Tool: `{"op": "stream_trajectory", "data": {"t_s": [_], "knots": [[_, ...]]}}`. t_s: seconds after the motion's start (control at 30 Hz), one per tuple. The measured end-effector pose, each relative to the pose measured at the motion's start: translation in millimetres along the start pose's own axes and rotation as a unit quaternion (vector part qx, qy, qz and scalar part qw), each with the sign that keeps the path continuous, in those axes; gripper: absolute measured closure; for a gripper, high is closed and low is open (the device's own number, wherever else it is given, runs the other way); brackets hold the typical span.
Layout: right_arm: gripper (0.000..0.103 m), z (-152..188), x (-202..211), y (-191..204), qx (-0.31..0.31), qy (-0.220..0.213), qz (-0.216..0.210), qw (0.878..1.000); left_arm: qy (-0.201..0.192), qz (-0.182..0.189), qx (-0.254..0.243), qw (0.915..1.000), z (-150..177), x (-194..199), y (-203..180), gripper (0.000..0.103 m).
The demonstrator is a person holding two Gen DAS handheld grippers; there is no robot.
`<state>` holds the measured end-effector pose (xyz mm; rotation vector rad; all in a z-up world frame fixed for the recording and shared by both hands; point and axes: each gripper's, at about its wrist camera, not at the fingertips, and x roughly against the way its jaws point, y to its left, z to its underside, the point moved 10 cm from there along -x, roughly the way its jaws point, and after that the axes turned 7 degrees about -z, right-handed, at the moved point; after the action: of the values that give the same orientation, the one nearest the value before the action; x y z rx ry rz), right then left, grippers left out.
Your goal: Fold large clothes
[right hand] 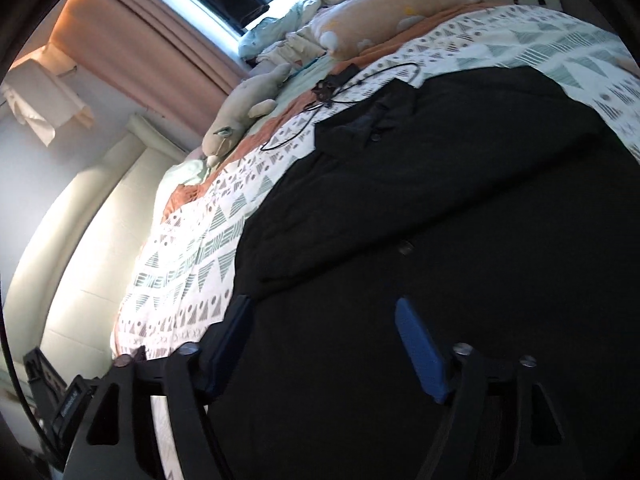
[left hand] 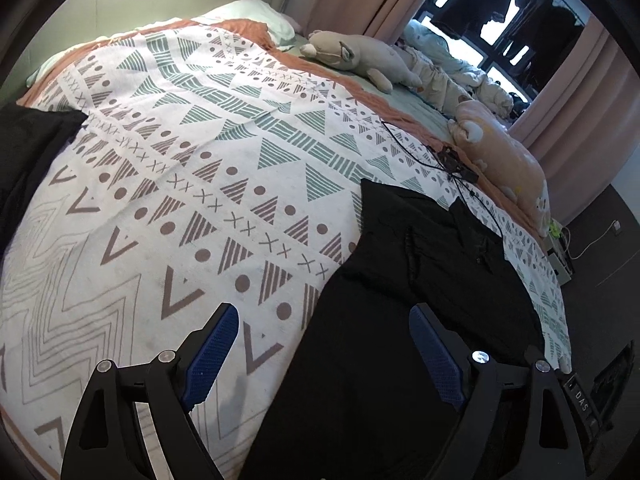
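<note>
A large black collared garment (left hand: 408, 280) lies spread on the patterned bedspread (left hand: 192, 168), collar toward the far side. In the right wrist view it (right hand: 460, 208) fills most of the frame. My left gripper (left hand: 322, 320) is open and empty, hovering over the garment's left edge near the bed's front. My right gripper (right hand: 324, 316) is open and empty, just above the garment's lower part. A second dark cloth (left hand: 32, 148) lies at the bed's left edge.
Plush toys (left hand: 360, 56) and an orange pillow (left hand: 504, 160) line the far side of the bed. A black cable with a small device (left hand: 452, 160) lies beside the collar. Curtains (left hand: 580, 92) and a window are behind. Floor lies at the right.
</note>
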<state>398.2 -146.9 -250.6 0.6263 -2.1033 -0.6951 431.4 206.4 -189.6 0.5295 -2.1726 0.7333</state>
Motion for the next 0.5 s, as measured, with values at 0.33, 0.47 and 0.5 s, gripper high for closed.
{"op": "stream_trajectory", "data": {"t_s": [0.33, 0.47, 0.5], "knots": [[0.0, 27, 119, -39, -0.037, -0.049, 0.0, 0.998, -0.025, 0.024, -0.016, 0.9993, 46, 75, -5, 0.002], [0.0, 41, 169, -49, -0.018, -0.059, 0.027, 0.998, -0.035, 0.036, -0.02, 0.9985, 55, 116, -1, 0.001], [0.0, 43, 177, -50, -0.012, -0.063, 0.03, 0.998, -0.041, 0.035, -0.023, 0.9983, 58, 125, 1, 0.001]]}}
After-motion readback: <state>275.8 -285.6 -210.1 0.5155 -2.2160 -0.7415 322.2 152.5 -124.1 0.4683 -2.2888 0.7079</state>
